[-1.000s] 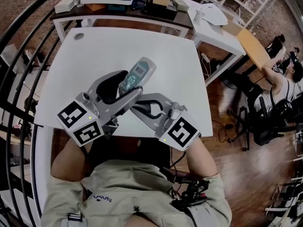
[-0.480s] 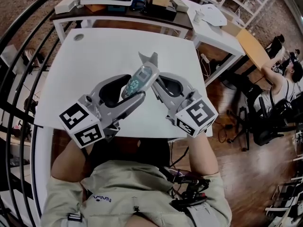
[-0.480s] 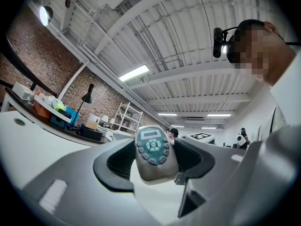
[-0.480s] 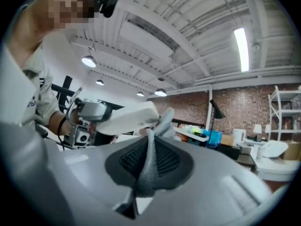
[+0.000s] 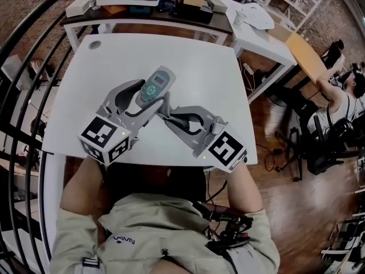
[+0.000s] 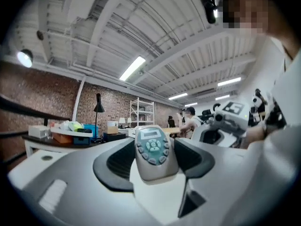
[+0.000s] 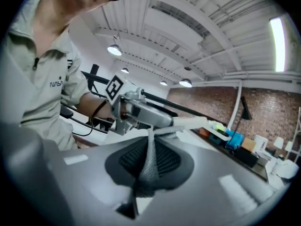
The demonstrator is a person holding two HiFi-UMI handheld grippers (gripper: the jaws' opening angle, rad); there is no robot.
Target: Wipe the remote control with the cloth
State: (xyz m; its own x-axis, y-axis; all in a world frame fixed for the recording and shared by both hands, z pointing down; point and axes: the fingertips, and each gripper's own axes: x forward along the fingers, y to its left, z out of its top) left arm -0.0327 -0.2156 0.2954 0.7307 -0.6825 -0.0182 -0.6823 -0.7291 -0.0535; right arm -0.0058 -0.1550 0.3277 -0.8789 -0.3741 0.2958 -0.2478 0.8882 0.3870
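Observation:
A grey remote control [image 5: 152, 85] with a teal keypad hangs above the white table [image 5: 108, 56], buttons up, its near end clamped in my left gripper [image 5: 147, 100]. In the left gripper view the remote [image 6: 151, 149] sits between the two jaws, pressed on both sides. My right gripper [image 5: 163, 111] is shut on a thin grey cloth [image 5: 166, 102] that pokes up just right of the remote's near end. The right gripper view shows the cloth [image 7: 149, 164] pinched in a narrow fold, with the left gripper [image 7: 136, 108] and the remote's underside [image 7: 190, 123] beyond it.
A cluttered dark desk [image 5: 142, 7] stands behind the table, and a second white desk [image 5: 263, 36] is at the back right. Black railing [image 5: 23, 73] runs along the left. A seated person [image 5: 342, 96] and office chairs [image 5: 319, 147] are at the far right.
The right gripper with the cloth went up along the remote's right side, then drew back to below its near end. The left gripper shifted left and rolled, turning the remote's keypad upward.

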